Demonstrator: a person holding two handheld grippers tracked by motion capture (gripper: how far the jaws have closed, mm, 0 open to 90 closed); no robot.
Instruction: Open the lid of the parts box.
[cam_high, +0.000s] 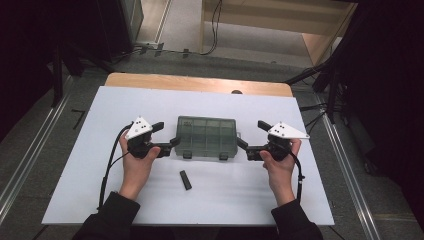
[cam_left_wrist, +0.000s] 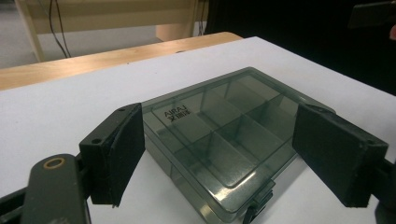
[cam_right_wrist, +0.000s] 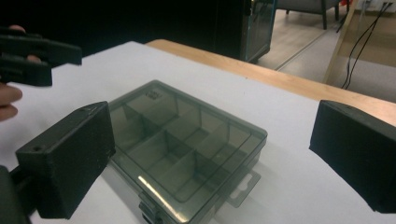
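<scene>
A smoky, see-through compartment box (cam_high: 206, 136) lies flat with its lid down in the middle of the white table sheet (cam_high: 100, 165). My left gripper (cam_high: 166, 134) is at the box's left end, pointing at it. Its jaws stand apart and their pads (cam_left_wrist: 116, 154) do not press on the box (cam_left_wrist: 219, 135), whose near corner lies between them. My right gripper (cam_high: 250, 133) mirrors it at the right end, also open, with the box (cam_right_wrist: 182, 140) lying ahead between its pads (cam_right_wrist: 70, 158). Dividers show through the lid.
A small black stick-shaped piece (cam_high: 185, 180) lies on the sheet in front of the box, between my forearms. Two latches (cam_high: 186, 155) sit on the box's near side. A wooden table edge (cam_high: 200, 82) runs along the back. Dark stands and cables surround the table.
</scene>
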